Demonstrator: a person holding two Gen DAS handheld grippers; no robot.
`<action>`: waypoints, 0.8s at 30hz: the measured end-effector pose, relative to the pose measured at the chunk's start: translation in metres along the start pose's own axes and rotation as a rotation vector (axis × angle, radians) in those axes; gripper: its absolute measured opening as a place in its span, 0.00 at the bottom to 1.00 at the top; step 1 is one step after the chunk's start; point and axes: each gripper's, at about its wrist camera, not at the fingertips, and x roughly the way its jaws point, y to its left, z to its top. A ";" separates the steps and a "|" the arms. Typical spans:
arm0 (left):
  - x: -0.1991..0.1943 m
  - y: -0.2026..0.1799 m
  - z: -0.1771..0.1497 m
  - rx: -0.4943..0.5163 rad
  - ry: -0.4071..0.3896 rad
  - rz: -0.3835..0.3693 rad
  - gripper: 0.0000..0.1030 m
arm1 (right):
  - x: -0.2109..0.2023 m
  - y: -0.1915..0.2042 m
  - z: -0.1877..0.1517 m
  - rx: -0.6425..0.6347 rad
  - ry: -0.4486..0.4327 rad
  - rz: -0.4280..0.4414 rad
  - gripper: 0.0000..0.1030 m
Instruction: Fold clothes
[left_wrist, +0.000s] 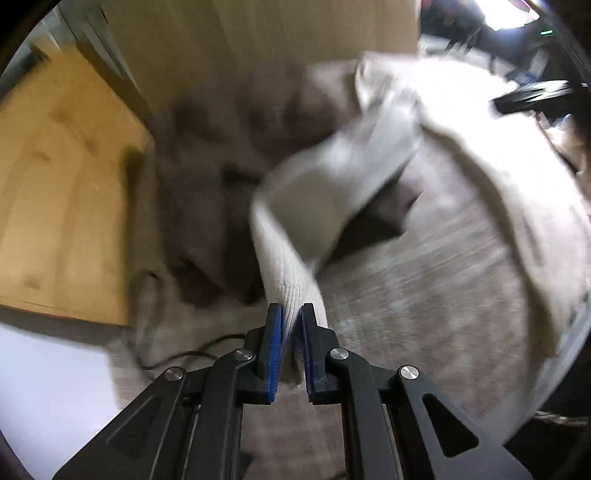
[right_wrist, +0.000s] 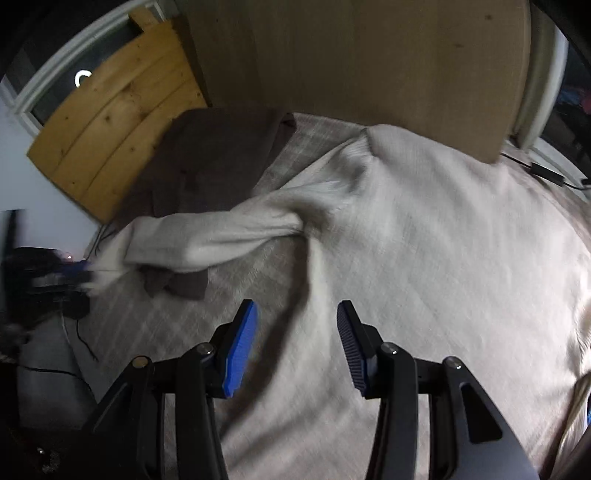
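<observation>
Two handheld grippers work over a bed, and we see the scene through a fisheye camera on each. Our left gripper (left_wrist: 291, 314) has its blue-padded fingers (left_wrist: 274, 347) pinched tight on the ribbed cuff of a cream sweater (right_wrist: 424, 236). From that pinch, the sleeve (left_wrist: 332, 192) lifts off the bed and runs away from us toward the sweater's body, much of it blurred.

Our right gripper (right_wrist: 297, 314) hangs just above the sweater's lower body with its fingers spread wide, nothing between them. We cannot tell whether the fingertips touch the knit.

From the right wrist view, the sweater lies spread across the pale checked bedcover (right_wrist: 258, 273), filling the middle and right of the view. Its sleeve (right_wrist: 221, 236) stretches out to the left, twisted where it meets the body, and ends at the other gripper (right_wrist: 66, 277), a dark blur with blue at the left edge.

A dark brown garment (right_wrist: 218, 158) lies crumpled on the bedcover beyond the sleeve, near the headboard (right_wrist: 351, 59), and a small part of it shows just below the sleeve. A wooden plank panel (right_wrist: 122, 122) stands to the left, beside the bed. A thin black cable (right_wrist: 83, 339) trails over the bed's left edge.
</observation>
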 end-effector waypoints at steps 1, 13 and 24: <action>-0.021 -0.001 -0.005 0.012 -0.036 0.000 0.10 | 0.004 0.001 0.003 0.001 0.005 -0.003 0.43; -0.007 -0.005 -0.071 -0.166 0.072 -0.139 0.51 | 0.062 0.012 0.040 0.101 0.112 0.148 0.43; 0.051 -0.033 -0.064 -0.220 0.162 -0.237 0.10 | 0.099 0.011 0.044 0.163 0.179 0.330 0.07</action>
